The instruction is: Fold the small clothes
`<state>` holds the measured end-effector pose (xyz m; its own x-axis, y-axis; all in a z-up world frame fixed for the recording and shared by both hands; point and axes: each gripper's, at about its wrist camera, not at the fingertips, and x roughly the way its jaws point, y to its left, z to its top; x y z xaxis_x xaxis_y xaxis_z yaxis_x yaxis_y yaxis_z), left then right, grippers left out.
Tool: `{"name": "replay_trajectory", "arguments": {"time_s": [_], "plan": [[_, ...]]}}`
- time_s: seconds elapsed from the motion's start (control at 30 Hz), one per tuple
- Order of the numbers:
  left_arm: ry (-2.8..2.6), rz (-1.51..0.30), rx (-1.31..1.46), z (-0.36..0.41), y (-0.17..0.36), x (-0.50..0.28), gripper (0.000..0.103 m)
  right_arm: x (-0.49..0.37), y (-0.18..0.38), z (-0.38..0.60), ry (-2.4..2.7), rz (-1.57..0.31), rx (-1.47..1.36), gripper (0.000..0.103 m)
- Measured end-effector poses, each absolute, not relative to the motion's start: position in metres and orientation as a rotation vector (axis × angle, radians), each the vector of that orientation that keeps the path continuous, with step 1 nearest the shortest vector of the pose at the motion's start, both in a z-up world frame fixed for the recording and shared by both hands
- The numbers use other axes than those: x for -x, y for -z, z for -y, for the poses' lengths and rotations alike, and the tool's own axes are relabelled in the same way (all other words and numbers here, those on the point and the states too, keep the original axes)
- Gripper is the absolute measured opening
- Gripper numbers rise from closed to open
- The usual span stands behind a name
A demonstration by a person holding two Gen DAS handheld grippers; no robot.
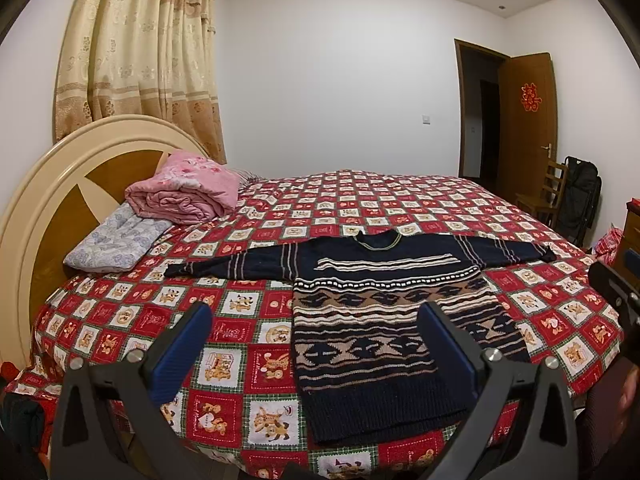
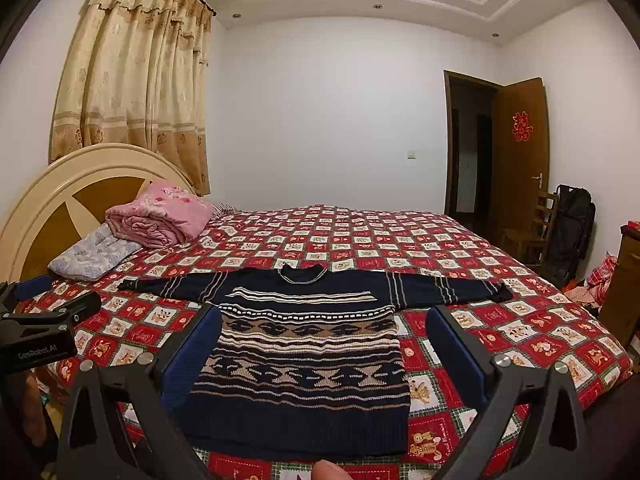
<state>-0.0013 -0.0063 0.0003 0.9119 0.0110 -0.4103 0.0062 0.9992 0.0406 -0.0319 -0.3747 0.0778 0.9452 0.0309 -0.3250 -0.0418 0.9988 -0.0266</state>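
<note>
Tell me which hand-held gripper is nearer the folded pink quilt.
Left. The left hand-held gripper hovers on the headboard side, nearer the pink quilt; the right hand-held gripper, farther off, is centred over the sweater.

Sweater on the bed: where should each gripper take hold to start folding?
Take the sweater by its sleeve cuffs: left gripper on the left cuff, right gripper on the right cuff, from the outer ends. The sleeves lie flat, spread straight out.

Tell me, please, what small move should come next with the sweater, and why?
Probably lower the left gripper toward the sweater's left sleeve to fold it inward: the sweater lies flat, sleeves spread, and both grippers, including the right gripper, are open and empty.
</note>
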Motion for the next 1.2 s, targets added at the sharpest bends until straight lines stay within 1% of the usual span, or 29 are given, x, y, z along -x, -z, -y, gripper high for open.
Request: {"name": "replay_trajectory", "arguments": {"time_s": [1.2], "plan": [[-0.006, -0.419, -0.024, -0.002, 0.002, -0.001, 0.103, 0.033, -0.065, 0.362, -0.035, -0.347, 0.051, 0.102]]}}
